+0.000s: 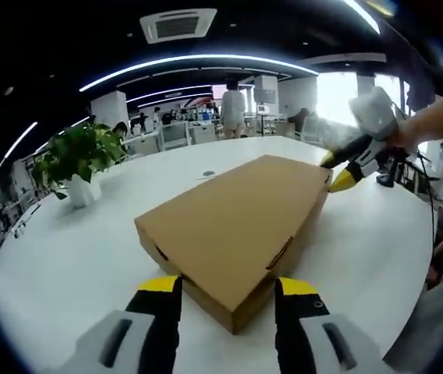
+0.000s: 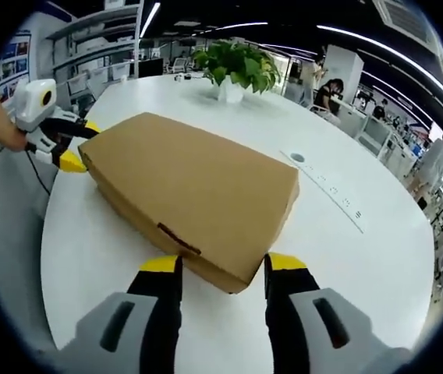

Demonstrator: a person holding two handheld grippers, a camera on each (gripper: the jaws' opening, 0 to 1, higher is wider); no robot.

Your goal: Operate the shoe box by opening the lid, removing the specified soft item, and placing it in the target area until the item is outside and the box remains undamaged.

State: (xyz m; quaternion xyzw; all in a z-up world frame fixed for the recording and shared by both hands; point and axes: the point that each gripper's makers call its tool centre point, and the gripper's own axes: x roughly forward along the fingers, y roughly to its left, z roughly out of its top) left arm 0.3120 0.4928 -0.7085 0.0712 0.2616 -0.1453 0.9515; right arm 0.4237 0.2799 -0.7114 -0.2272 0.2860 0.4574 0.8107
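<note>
In the left gripper view, the left tongs (image 1: 228,296) rise from the bottom with yellow-tipped black jaws set apart, the near corner of the shoe box (image 1: 237,226) between them without visible contact. The box is plain brown cardboard, flat and rectangular, matte, its lid shut, with a slot and tab showing on its near side wall. It lies on a smooth, glossy white desk (image 1: 73,257) with a rounded edge. At the box's far end the right tongs (image 1: 337,173) come in from the right, held by a person's hand (image 1: 405,139), their yellow tips at the box's corner. A potted plant (image 1: 79,160) in a white pot stands well apart to the left. Behind is an open office with curved ceiling light strips, a ceiling vent and a standing person (image 1: 233,109).

In the right gripper view, the right tongs (image 2: 220,292) are likewise apart, straddling a box (image 2: 194,187) corner. The left tongs (image 2: 73,148) sit at the opposite corner; whether they grip cannot be told. The plant (image 2: 235,66) stands beyond the box, and a strip of sockets (image 2: 327,187) runs along the desk (image 2: 377,257).
</note>
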